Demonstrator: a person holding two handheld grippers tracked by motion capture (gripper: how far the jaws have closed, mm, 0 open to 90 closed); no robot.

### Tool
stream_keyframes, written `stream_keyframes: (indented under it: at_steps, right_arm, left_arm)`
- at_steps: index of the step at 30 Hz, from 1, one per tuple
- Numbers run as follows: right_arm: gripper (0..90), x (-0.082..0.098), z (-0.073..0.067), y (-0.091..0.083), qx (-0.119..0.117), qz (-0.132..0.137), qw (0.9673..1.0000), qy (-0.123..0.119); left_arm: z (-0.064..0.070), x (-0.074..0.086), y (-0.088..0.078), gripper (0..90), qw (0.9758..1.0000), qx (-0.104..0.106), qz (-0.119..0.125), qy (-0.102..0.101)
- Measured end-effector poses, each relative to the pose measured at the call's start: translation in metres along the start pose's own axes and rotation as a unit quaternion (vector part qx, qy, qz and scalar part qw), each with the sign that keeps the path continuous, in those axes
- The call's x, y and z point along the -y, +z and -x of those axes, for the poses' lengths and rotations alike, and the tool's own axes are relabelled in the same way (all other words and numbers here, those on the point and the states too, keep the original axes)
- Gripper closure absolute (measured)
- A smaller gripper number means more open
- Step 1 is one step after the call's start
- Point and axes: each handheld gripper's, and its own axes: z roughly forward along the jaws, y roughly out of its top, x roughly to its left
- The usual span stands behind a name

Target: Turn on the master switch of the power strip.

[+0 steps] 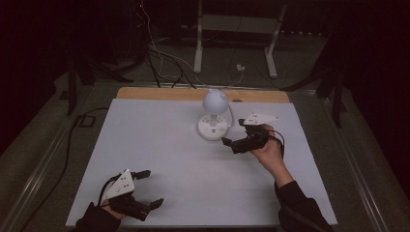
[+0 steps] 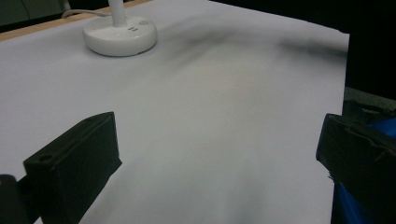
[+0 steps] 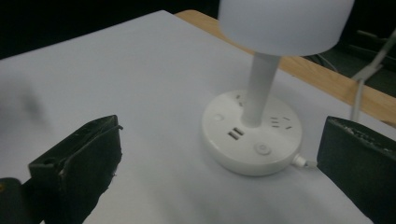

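Lamp stands toward the far middle of the white sheet, its round base flat on it. Our right gripper hovers just beside the base, jaws apart and empty; our left gripper, well apart near the sheet's front-left, is likewise spread on nothing.

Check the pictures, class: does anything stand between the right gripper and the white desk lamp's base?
Nothing visible does. The right gripper is open, close beside the lamp base, with bare white tabletop between its jaws and the base. The left gripper is far off, near the table's front edge.
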Motion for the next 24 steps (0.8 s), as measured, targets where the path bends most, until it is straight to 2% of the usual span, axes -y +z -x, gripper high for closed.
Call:
stream_keyframes:
  at_steps: [3, 5, 13, 17, 20, 24]
  right_arm:
    - [0.0, 0.002, 0.004, 0.009, 0.005, -0.004, 1.0, 0.002]
    - [0.0, 0.005, 0.009, 0.017, 0.006, -0.003, 0.9999, 0.011]
    - [0.0, 0.011, 0.015, 0.031, 0.011, 0.002, 0.9996, 0.025]
    - [0.0, 0.012, 0.02, 0.039, 0.023, 0.016, 0.9981, 0.055]
    - [0.0, 0.013, 0.022, 0.041, 0.029, 0.019, 0.9978, 0.057]
    - [0.0, 0.014, 0.025, 0.046, 0.04, 0.026, 0.9963, 0.072]
  left_arm:
    - [0.0, 0.0, 0.0, 0.0, 1.0, 0.0, 0.001, 0.0]
    - [0.0, 0.0, 0.0, 0.0, 1.0, -0.001, 0.001, 0.0]
    - [0.0, 0.0, 0.0, 0.0, 1.0, 0.001, 0.001, 0.0]
    - [0.0, 0.0, -0.001, 0.0, 1.0, 0.002, 0.002, -0.001]
    - [-0.001, 0.0, 0.0, 0.0, 1.0, 0.001, 0.001, -0.002]
    - [-0.001, 0.0, 0.0, 0.0, 1.0, 0.001, 0.0, -0.002]
